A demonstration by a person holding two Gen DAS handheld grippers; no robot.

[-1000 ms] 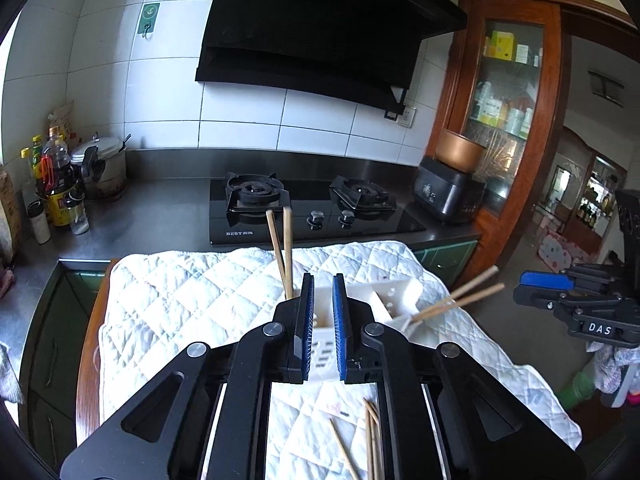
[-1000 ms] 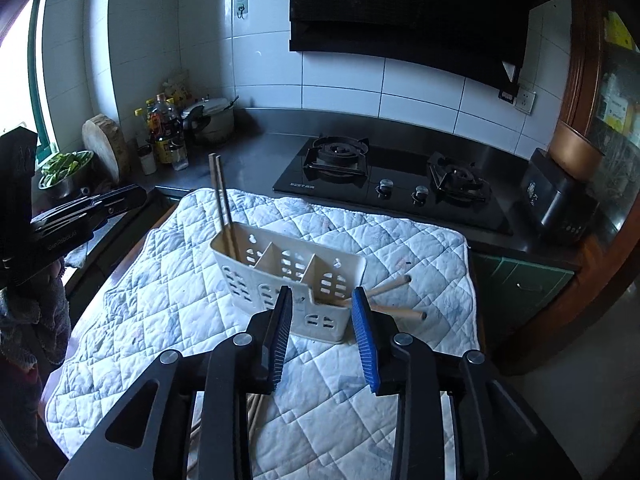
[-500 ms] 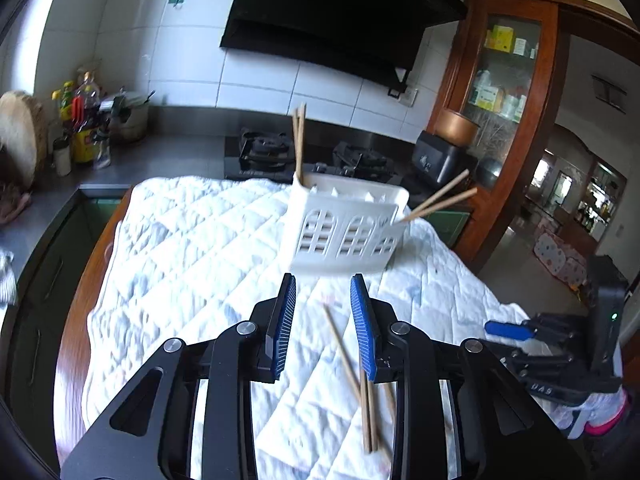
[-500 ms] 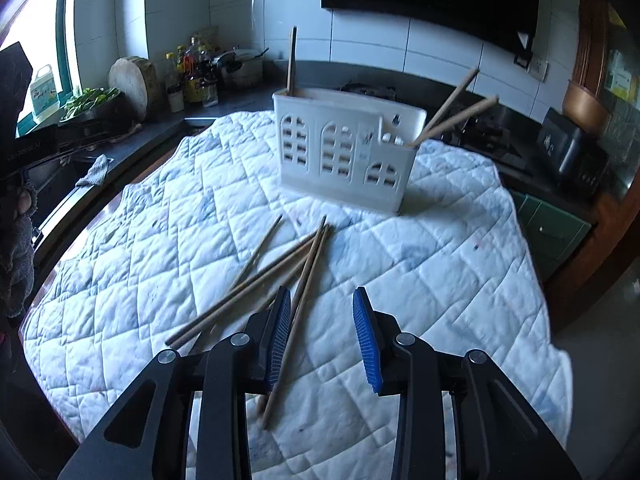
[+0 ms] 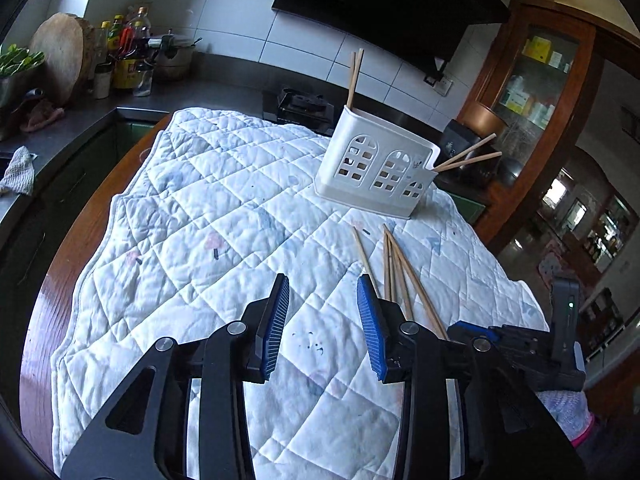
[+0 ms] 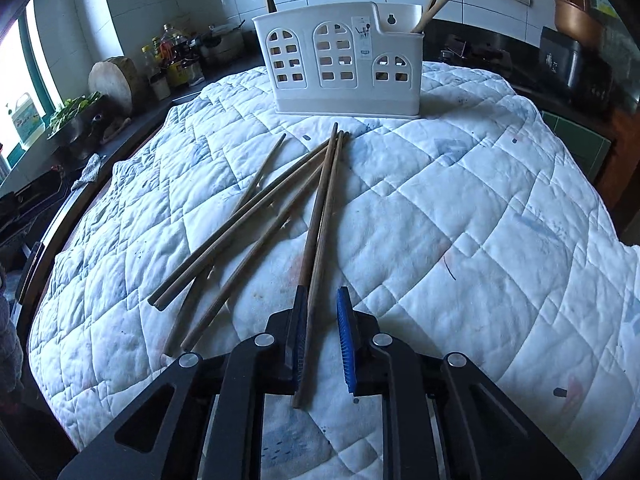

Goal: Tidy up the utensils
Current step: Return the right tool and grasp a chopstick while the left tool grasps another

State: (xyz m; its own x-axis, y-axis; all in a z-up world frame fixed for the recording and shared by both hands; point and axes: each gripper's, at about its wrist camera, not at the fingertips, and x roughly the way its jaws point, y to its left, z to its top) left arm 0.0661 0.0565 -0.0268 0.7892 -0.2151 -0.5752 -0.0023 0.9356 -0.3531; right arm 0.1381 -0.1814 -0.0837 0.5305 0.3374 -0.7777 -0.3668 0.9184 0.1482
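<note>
A white slotted utensil caddy (image 5: 376,168) (image 6: 344,64) stands upright on the quilted cloth (image 5: 200,216), with chopsticks in its left end (image 5: 354,76) and its right end (image 5: 466,158). Several loose wooden chopsticks (image 6: 240,232) (image 5: 390,264) lie fanned out in front of it. My right gripper (image 6: 321,294) is low over the cloth, its jaws closing. A pair of chopsticks (image 6: 322,200) runs between them, against the left pad, with a gap to the right pad. My left gripper (image 5: 323,284) hovers left of the loose chopsticks, jaws opening and nothing between them. The right gripper (image 5: 516,344) shows in the left wrist view.
Behind the table runs a dark counter with a gas hob (image 5: 304,104), bottles (image 5: 128,56), a pot (image 5: 172,56) and a round wooden block (image 5: 64,52). A rag (image 5: 18,168) lies at the left. A wooden glass-front cabinet (image 5: 536,80) stands at the right.
Both grippers came down from above the caddy to just over the cloth in front of it. The left jaws spread apart. The right jaws narrowed around a pair of chopsticks.
</note>
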